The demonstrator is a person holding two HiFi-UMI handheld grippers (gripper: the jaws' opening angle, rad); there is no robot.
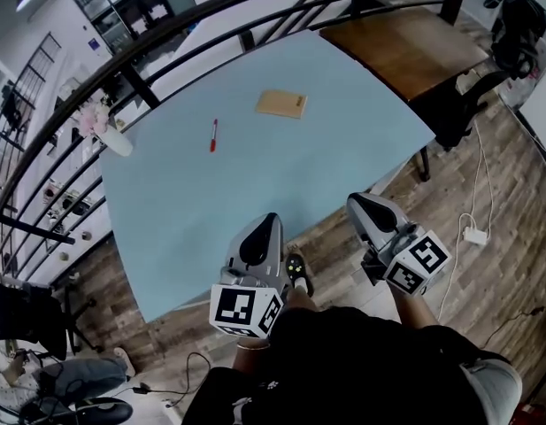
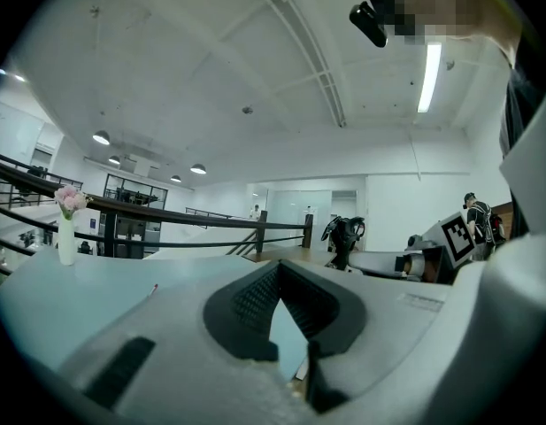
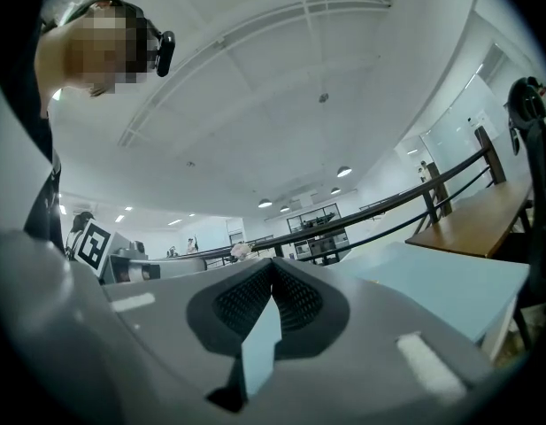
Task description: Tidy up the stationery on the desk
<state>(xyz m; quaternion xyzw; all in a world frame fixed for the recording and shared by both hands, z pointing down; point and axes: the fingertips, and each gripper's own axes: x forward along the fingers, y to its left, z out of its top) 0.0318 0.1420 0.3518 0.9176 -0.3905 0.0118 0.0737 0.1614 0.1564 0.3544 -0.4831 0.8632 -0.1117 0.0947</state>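
Stationery on the light blue table (image 1: pixel 255 180) is two things, a red pen (image 1: pixel 213 135) and a brown notebook (image 1: pixel 281 104). At the far left edge of the table stands a white vase (image 1: pixel 115 142) with pink flowers (image 1: pixel 92 119), upright. The red pen lies to the right of the vase, well apart from it, on the bare surface. The brown notebook lies flat more to the right and a little further from the person, well apart from the pen.

Nearer to the person, the left tool (image 1: pixel 271 220) is at the near edge of the table. In the left gripper view its jaws are together at the tips, and nothing is between them (image 2: pixel 277 266). To the right of it, the right tool (image 1: pixel 357 202) is just beside the same edge, above the wooden floor. Its jaws are also closed and they hold nothing (image 3: pixel 273 264). Both tools are far from the pen and the notebook.

At the far right a brown wooden table (image 1: pixel 405 47) stands against the blue one.
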